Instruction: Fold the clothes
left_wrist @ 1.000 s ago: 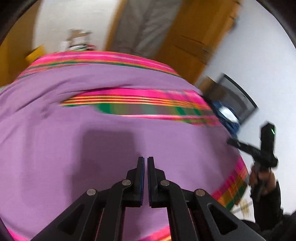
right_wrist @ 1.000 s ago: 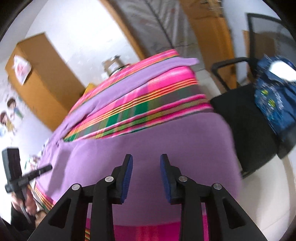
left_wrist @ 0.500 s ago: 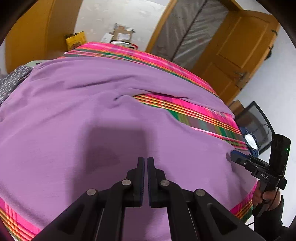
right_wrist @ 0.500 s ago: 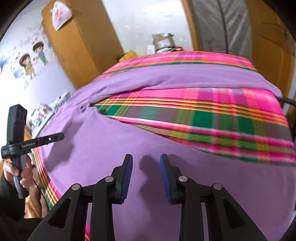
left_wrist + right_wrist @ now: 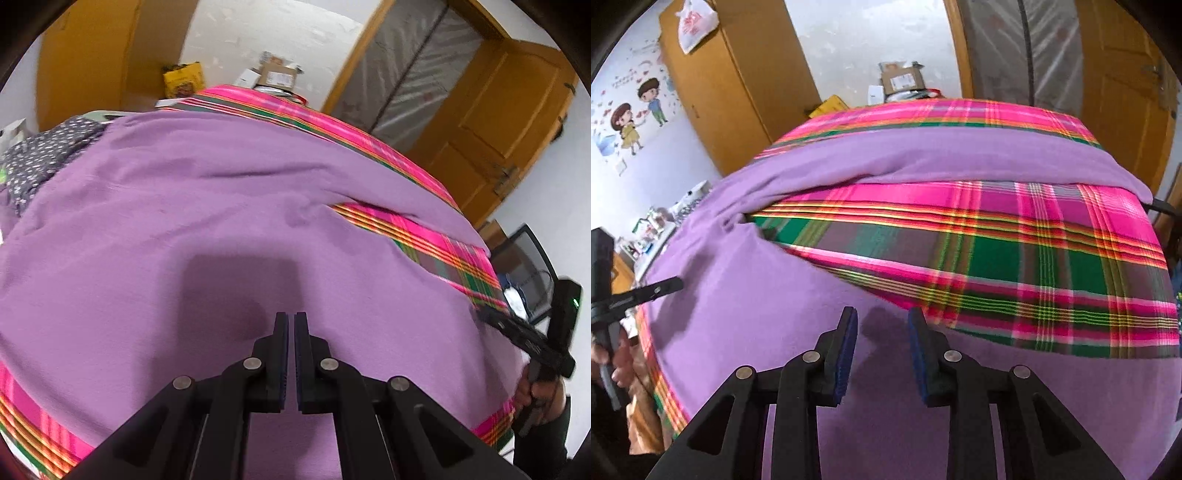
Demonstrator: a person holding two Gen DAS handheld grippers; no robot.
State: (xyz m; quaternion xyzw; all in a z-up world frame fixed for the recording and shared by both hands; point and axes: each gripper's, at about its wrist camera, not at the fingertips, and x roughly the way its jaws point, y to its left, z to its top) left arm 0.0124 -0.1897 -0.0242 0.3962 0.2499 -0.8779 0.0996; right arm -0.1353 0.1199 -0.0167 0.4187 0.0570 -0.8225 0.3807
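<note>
Our left gripper (image 5: 290,321) hovers over the middle of the purple garment (image 5: 184,229) with its jaws pressed together on nothing, so from here it may only push the cloth into wrinkles. The garment lies spread over the plaid-covered surface (image 5: 1015,258). Our right gripper (image 5: 882,321), its jaws spread and closing with nothing between them, may pinch the plaid cover together with the purple edge beside it.

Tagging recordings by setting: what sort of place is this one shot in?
Most likely a home bedroom. A purple garment lies spread over a pink plaid blanket, wooden wardrobes line the wall, and cartoon wall stickers of two children suggest a household rather than a lab.
</note>
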